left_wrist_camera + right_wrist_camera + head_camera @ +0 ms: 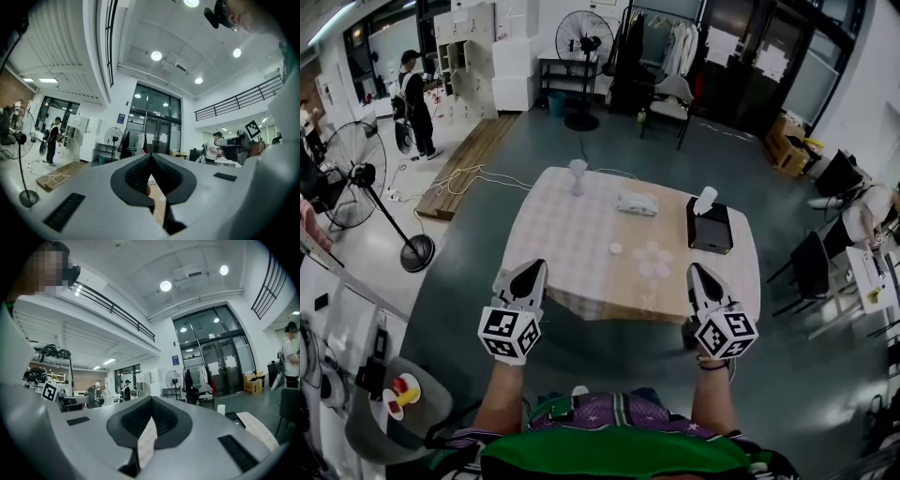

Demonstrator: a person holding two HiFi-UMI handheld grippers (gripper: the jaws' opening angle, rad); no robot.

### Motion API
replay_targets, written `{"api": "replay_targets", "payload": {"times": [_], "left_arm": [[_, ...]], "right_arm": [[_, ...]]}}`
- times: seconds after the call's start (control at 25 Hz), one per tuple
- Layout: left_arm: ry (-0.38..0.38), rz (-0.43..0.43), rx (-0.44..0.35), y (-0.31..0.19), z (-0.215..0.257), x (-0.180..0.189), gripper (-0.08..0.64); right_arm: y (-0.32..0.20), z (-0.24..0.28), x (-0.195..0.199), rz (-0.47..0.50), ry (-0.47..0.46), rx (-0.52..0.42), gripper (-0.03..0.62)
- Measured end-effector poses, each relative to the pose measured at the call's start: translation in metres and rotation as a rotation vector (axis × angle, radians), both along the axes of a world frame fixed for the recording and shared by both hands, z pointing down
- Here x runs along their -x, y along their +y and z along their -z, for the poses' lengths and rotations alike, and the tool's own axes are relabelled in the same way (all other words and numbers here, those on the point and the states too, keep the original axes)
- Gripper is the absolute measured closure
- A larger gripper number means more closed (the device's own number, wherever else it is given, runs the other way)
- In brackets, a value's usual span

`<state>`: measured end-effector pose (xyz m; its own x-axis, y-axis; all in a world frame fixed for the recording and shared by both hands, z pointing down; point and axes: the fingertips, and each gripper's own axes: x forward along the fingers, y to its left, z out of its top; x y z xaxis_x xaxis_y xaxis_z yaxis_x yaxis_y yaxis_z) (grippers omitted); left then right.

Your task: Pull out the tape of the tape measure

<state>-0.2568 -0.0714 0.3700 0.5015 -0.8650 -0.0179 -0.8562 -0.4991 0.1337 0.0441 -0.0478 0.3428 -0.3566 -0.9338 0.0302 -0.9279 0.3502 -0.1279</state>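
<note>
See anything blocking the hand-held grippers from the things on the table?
Nothing visible does. The left hand-held gripper and right hand-held gripper, both shut and empty, hover on the table's near side; only its bare top lies before the small white things.

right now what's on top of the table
On the tablecloth: a clear glass, a pale flat packet, a black tissue box and small white round pieces. The cloth covers the tabletop itself; the box's contents are hidden.
</note>
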Motion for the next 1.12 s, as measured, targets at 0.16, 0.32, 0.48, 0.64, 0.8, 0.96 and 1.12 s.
{"api": "replay_targets", "payload": {"times": [0.16,0.32,0.48,0.64,0.8,0.96,1.12], "left_arm": [[0.024,0.001,0.029,-0.006,-0.013,0.010,0.538],[0.050,0.014,0.052,-0.016,-0.022,0.019,0.538],[0.049,0.028,0.085,-0.028,-0.035,0.022,0.538],[0.044,0.052,0.121,-0.043,-0.052,0.029,0.538],[0.047,0.073,0.110,-0.059,-0.048,0.034,0.538],[0.008,0.097,0.064,-0.079,-0.029,0.027,0.537],[-0.013,0.124,0.039,-0.106,-0.009,0.008,0.537]], "right_arm": [[-0.008,-0.003,0.011,0.003,0.026,0.019,0.584],[-0.016,-0.002,0.021,0.016,0.061,0.034,0.584],[-0.035,-0.005,0.030,0.036,0.087,0.055,0.584],[-0.059,-0.010,0.043,0.077,0.101,0.059,0.584],[-0.087,-0.010,0.055,0.134,0.102,0.043,0.584],[-0.114,-0.002,0.057,0.184,0.072,0.008,0.584],[-0.145,0.008,0.041,0.214,0.052,-0.018,0.584]]}}
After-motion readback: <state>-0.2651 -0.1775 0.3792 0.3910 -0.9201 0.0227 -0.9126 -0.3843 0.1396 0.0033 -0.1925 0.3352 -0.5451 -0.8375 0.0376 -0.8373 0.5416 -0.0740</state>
